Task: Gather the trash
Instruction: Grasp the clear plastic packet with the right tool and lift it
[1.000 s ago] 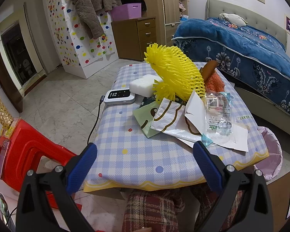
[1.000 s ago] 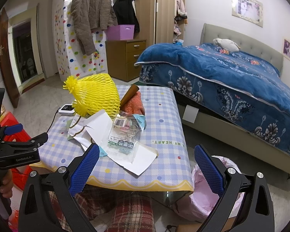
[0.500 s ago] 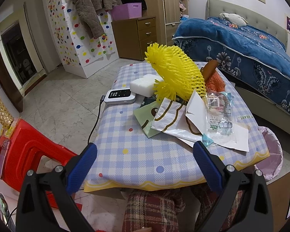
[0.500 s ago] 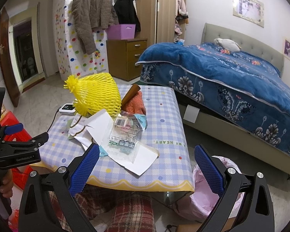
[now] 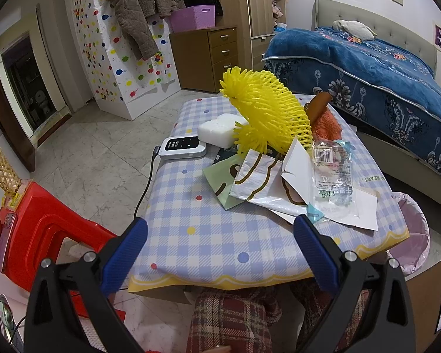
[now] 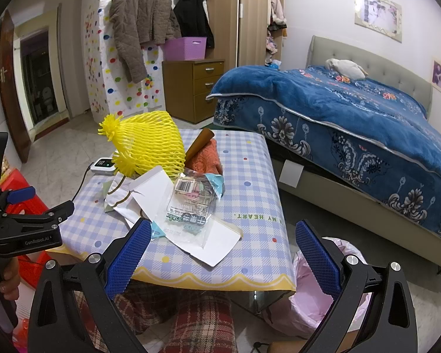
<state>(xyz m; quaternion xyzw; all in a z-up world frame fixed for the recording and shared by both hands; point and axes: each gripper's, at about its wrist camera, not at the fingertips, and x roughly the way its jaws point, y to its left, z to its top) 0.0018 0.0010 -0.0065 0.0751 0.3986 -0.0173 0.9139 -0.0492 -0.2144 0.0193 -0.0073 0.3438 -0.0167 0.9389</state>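
Collecting not started, by the look of it: left gripper and right gripper both gape wide, empty, near the table's edge. Yellow foam fruit net, torn white paper wrappers and clear plastic packet all sit on the checked tablecloth; pink-lined bin waits on the right.

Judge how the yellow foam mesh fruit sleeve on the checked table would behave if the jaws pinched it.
The yellow foam mesh fruit sleeve looks puffy and open-celled, so it would probably squash and feel very light. It stands propped on the paper wrappers, so a nudge would likely tip it. Its frilled ends seem easy to snag, not slippery.
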